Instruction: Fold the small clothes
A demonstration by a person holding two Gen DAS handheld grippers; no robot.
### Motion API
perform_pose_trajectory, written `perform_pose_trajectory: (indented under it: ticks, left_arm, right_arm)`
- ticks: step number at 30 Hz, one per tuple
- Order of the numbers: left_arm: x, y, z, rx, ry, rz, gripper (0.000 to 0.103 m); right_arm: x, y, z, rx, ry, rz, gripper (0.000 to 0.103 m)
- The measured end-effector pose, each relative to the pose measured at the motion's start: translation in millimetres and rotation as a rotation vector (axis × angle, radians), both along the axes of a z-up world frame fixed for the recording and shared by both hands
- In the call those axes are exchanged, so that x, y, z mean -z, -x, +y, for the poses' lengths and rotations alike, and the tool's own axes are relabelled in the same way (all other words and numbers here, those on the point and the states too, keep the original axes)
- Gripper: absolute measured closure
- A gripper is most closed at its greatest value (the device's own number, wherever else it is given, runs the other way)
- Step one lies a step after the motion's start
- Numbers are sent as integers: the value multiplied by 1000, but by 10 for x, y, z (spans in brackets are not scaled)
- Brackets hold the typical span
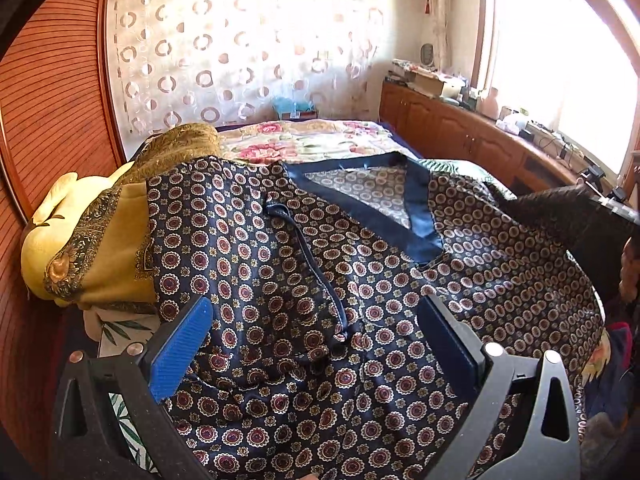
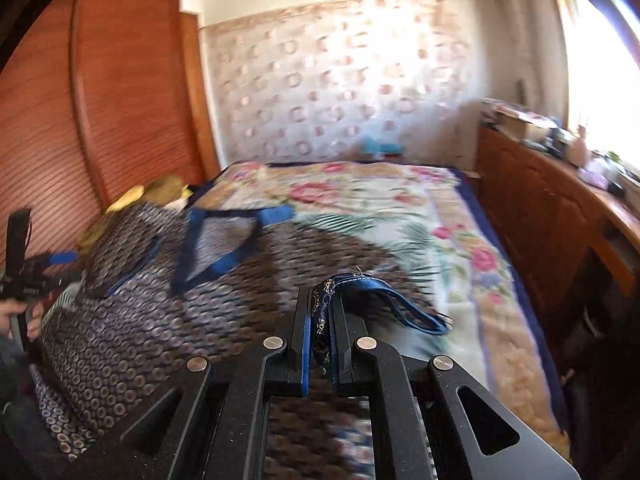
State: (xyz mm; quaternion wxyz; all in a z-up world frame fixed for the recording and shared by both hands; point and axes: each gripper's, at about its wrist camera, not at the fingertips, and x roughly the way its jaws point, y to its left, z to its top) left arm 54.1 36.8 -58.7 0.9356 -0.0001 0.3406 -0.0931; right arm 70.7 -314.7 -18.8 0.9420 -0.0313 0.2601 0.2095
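We see the left tool (image 1: 316, 336) spread wide over the patterned shirt (image 1: 360, 280) at lower centre. The right tool (image 2: 321, 320) pinches the shirt's navy-trimmed edge (image 2: 360, 286) (motion-blurred) above the floral bed (image 2: 400, 208).

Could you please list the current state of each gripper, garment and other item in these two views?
Left gripper: jaws open, above the shirt, holding nothing.
Right gripper: jaws shut on the shirt's blue-trimmed edge.
Patterned shirt: spread out on the bed, unfolded, V-neck showing.
Yellow cloth: heaped beside the shirt.
Floral blanket: laid flat over the bed.
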Motion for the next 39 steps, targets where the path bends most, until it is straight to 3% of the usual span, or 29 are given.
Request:
perform_pose_trajectory:
  ticks: [6,11,15,23,25,28,33,39]
  left_arm:
    - [-24,59,-22,8,2,-6,1]
    - [-44,77,-32,7,10,-13,1]
    - [-76,113,-46,7,18,-25,1]
    - [-136,163,-54,8,31,-43,1]
    - [-141,158,-64,9,32,-43,1]
    - [-136,157,-87,14,33,-42,1]
    - [-114,147,-137,21,32,-36,1]
    - [-93,138,-175,28,29,-30,1]
  right_arm:
    - [446,-81,319,-78,26,110,96]
    - [640,-129,412,-86,45,152,92]
    - [591,-209,484,-77,54,159,77]
    - [232,0,116,13,51,76,65]
    - [175,-18,-26,59,44,60,56]
    - [221,-143,-202,127,53,71,56]
    - [455,-432,-322,184,39,167,56]
    - [541,-651,-325,137,-41,245,56]
